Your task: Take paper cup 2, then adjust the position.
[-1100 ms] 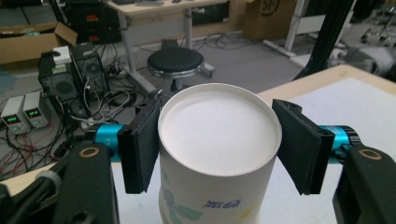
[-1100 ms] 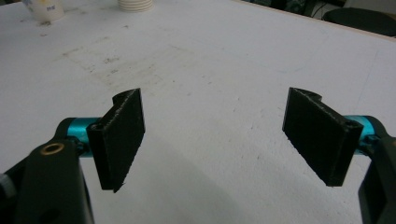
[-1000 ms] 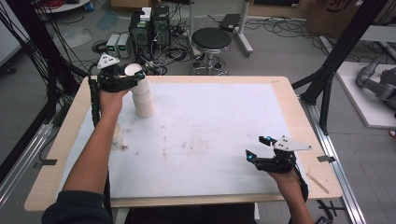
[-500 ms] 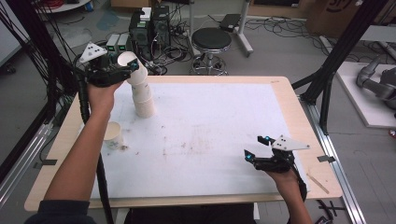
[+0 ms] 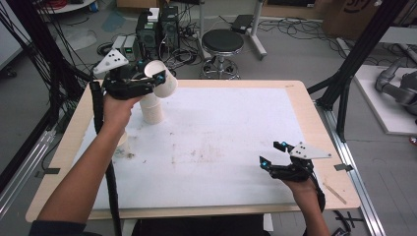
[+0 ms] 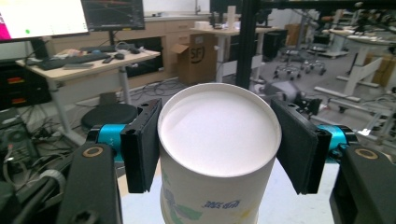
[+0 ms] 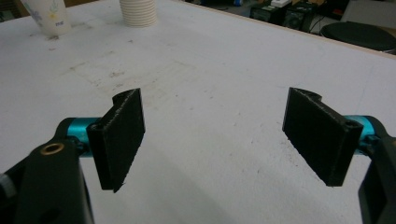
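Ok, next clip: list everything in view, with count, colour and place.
held cup: one, white with print, tilted in the left gripper above the stack
cup stack: one, white, far left of the table
lone cup: one, white with print, upright by the left edge
table: one, white top with wooden rim
stool: one, black, on the floor beyond the table
computer boxes: two, black, on the floor beside the stool
left gripper: black, jaws shut on the held cup
right gripper: black, jaws open, near right of the table
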The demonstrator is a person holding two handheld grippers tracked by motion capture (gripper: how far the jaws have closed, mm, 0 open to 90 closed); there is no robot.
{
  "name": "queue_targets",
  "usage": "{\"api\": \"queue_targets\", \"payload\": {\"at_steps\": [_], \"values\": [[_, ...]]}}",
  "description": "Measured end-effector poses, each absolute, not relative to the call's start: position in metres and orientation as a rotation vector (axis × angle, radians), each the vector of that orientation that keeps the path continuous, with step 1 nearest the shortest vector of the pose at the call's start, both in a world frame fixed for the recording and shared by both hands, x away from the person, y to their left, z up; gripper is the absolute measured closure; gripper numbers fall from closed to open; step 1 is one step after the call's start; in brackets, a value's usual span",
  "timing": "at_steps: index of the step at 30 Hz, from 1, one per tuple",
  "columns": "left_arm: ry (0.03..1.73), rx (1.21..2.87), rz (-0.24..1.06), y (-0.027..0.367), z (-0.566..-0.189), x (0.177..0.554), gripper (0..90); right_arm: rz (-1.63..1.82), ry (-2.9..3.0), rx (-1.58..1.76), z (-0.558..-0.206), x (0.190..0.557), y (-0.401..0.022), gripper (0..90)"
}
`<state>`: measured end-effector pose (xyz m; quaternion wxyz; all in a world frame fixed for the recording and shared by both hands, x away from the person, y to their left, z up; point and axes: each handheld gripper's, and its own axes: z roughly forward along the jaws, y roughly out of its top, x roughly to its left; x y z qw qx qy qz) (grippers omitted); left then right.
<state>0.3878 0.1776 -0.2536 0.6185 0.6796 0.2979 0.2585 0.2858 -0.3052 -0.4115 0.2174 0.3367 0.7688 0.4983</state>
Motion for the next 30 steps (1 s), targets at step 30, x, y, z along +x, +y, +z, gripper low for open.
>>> {"api": "queue_targets", "payload": {"at_steps": [30], "values": [[0.59, 1.66, 0.481, 0.148, -0.304, 0.356, 37.1, 1.447, 2.146, 0.934, -0.408, 0.292, -0.298, 21.6]]}}
